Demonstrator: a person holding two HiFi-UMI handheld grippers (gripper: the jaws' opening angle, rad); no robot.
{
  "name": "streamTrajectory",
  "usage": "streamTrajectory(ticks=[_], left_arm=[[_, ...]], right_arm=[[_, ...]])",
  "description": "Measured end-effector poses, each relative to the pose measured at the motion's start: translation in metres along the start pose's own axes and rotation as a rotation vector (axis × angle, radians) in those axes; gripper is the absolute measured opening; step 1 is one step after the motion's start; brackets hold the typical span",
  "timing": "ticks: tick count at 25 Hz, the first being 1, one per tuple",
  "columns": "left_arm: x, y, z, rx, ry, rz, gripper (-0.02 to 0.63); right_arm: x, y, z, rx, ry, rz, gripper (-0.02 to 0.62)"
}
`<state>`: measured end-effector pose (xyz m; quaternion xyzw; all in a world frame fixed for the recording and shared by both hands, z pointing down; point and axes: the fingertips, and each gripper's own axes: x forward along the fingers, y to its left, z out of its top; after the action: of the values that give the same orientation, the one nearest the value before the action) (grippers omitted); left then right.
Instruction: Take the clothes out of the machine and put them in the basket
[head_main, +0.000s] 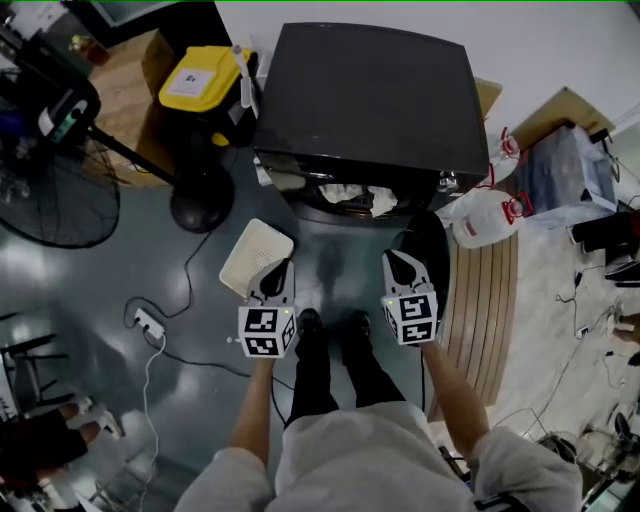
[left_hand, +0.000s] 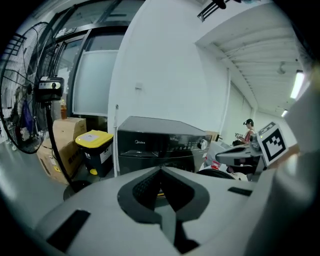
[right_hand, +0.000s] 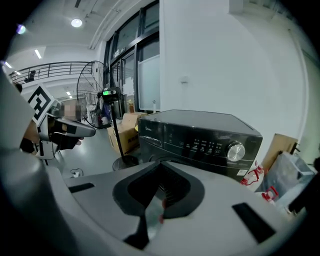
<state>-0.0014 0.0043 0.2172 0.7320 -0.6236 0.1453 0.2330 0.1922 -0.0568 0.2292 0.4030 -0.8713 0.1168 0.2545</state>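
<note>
Clothes (head_main: 352, 194) lay mostly hidden inside machine (head_main: 365, 100). Basket (head_main: 248, 256) corner was covered by left gripper (head_main: 280, 270). Fan (head_main: 50, 200) was cut off at left edge.

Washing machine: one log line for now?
left tool: shut, empty | right tool: shut, empty | clothes: in washing machine | basket: floor, beside left tool

1. The machine (head_main: 365, 100) stands ahead, with clothes (head_main: 355, 195) in its front opening.
2. A bin (head_main: 205, 80) sits left of it, jugs (head_main: 485, 215) right.
3. The basket (head_main: 255, 255) lies on the floor, front-left of the machine.
</note>
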Motion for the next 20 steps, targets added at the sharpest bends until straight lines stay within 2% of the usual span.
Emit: streamTrajectory(ticks=[8,20], left_arm=[[0.037,0.033,-0.035,0.01,0.025,-0.07,0.018],[0.102,0.061,-0.119,-0.016,0.045,-0.077,0.017]], right_arm=[[0.046,0.012,-0.026,0.032,0.018,-0.076,0.023],[0.111,0.005,-0.12,0.046,0.08,-0.113,0.023]])
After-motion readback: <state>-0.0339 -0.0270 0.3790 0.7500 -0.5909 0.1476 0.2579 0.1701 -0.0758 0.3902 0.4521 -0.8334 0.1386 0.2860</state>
